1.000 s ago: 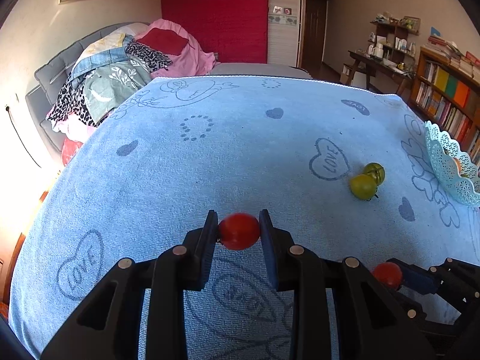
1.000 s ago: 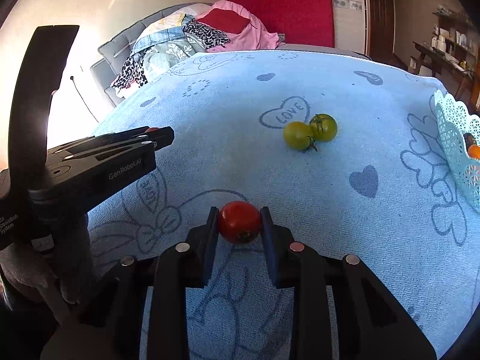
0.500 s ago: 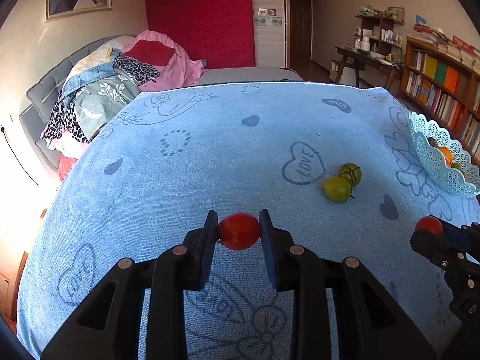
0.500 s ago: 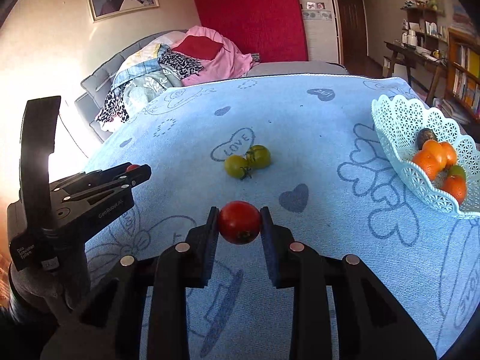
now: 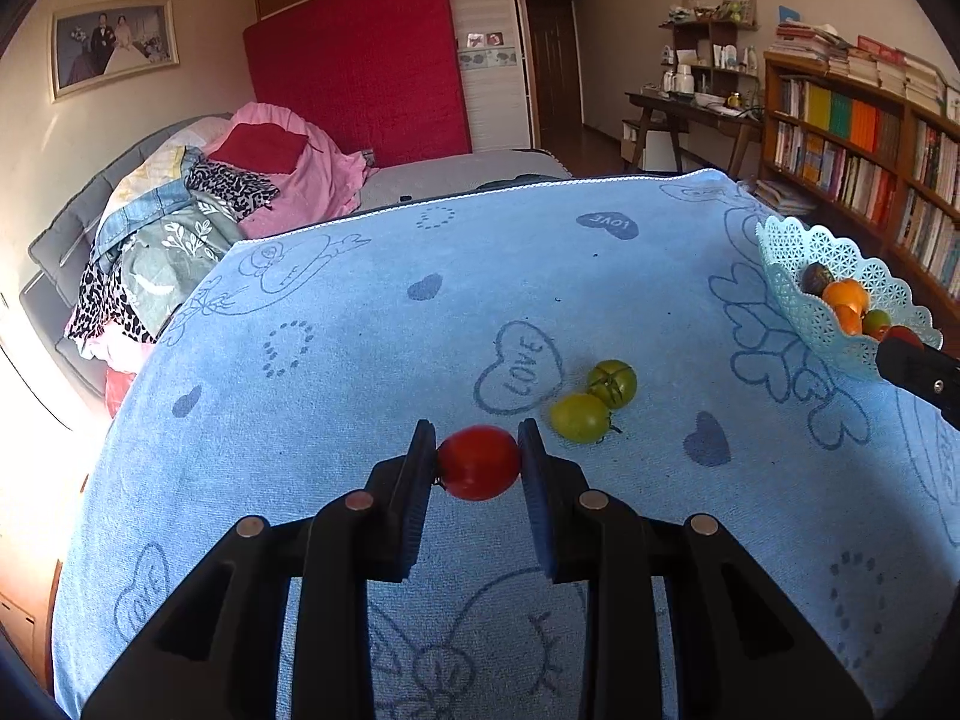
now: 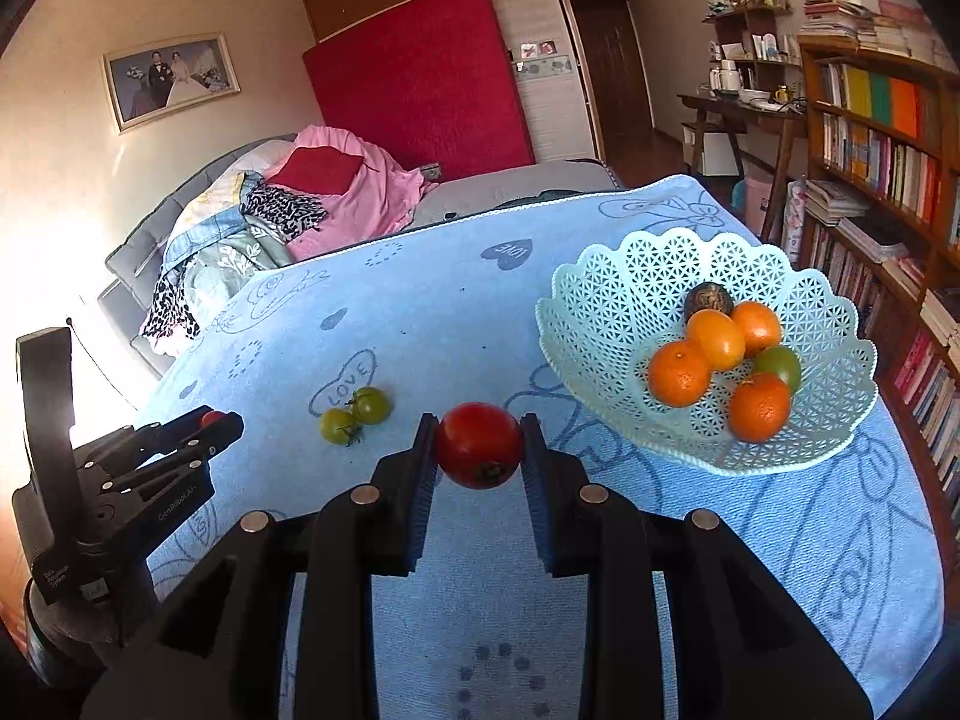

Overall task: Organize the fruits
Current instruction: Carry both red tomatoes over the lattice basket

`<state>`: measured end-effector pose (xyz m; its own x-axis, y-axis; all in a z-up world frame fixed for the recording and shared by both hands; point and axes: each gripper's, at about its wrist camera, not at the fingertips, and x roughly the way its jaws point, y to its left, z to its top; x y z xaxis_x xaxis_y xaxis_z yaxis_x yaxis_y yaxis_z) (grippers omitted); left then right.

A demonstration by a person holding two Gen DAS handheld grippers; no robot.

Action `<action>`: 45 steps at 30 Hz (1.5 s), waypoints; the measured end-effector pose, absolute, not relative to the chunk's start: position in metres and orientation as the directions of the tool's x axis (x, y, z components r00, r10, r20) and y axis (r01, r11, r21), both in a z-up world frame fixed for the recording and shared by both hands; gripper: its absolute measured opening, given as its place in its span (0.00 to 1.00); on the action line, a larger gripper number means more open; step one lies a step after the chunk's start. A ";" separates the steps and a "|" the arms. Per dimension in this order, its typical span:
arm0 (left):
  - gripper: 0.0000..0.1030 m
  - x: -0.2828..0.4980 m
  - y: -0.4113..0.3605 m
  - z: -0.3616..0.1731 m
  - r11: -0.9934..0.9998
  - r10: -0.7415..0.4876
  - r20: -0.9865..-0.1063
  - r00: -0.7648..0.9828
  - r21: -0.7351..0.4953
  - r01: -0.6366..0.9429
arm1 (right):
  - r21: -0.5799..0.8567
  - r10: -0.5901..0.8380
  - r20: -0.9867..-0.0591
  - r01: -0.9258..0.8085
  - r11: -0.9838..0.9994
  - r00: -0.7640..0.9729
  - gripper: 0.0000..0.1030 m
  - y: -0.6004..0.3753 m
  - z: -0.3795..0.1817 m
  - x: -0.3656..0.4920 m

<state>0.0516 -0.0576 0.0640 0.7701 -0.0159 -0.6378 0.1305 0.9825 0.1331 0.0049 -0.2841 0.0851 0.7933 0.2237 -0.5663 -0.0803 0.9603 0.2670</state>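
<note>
Basket (image 6: 606,324) nearer; right tongs (image 6: 479,450) tomato (image 6: 479,444) stem-down.

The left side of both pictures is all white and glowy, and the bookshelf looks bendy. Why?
Left wrist view: sunlight washes out the left edge beside the blue towel, while the red tomato stays sharp. Right wrist view: the same glare sits behind the left gripper; the fisheye lens curves the bookshelf and darkens the corners, yet the basket looks crisp.

The word "LOVE" is printed inside heart outlines on the light blue terry cloth (image 5: 372,312) covering the bench, and "GenRobot.AI" stands on the black left tool (image 6: 225,420).
</note>
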 end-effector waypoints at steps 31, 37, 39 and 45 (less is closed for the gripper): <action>0.28 0.074 -0.153 0.074 0.931 -0.101 -0.599 0.795 0.224 0.287 | 0.354 0.052 -0.533 0.167 0.920 0.845 0.42 -0.381 0.075 0.015; 0.28 0.080 -0.169 0.081 0.923 -0.169 -0.584 0.794 0.188 0.335 | 0.351 0.004 -0.514 0.206 0.913 0.858 0.48 -0.390 0.079 0.010; 0.28 0.083 -0.175 0.083 0.920 -0.208 -0.580 0.788 0.158 0.359 | 0.342 -0.012 -0.510 0.215 0.915 0.860 0.49 -0.391 0.079 0.008; 0.28 0.090 -0.197 0.089 0.897 -0.327 -0.575 0.750 0.062 0.438 | 0.346 -0.012 -0.511 0.218 0.913 0.859 0.49 -0.395 0.077 0.009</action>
